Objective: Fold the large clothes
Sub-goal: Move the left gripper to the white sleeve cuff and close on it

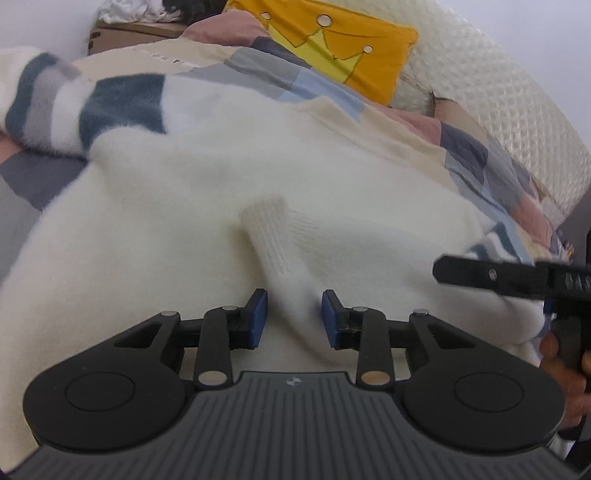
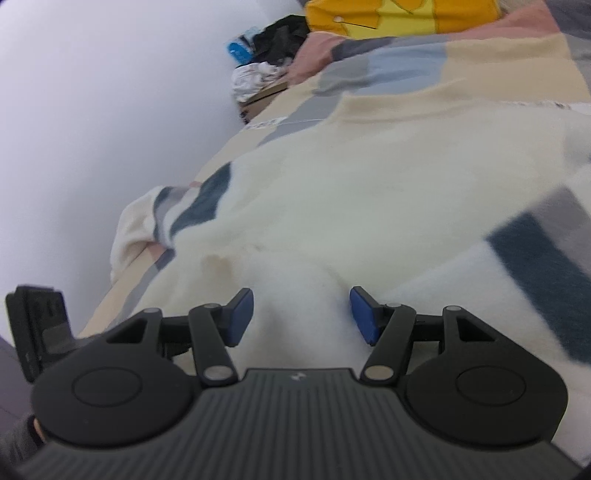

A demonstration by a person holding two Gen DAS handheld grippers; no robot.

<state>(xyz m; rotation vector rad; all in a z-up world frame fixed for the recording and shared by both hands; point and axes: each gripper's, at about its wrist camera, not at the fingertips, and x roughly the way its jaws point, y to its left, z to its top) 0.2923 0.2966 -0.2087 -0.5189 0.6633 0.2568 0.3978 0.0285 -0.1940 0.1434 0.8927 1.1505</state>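
Note:
A fluffy white sweater with blue and grey striped sleeves lies spread on a patchwork bed cover. A ribbed fold of it stands up and runs between the blue pads of my left gripper; the pads stand close beside the fold and do not visibly press it. My right gripper is open over the sweater, a soft white mound between its wide-set pads. It also shows as a black arm at the right of the left wrist view. One striped sleeve hangs near the bed's edge.
An orange pillow with a yellow crown leans on a quilted cream headboard. A cardboard box with loose clothes stands beyond the bed. A white wall runs along the bed's far side. A hand holds the right gripper.

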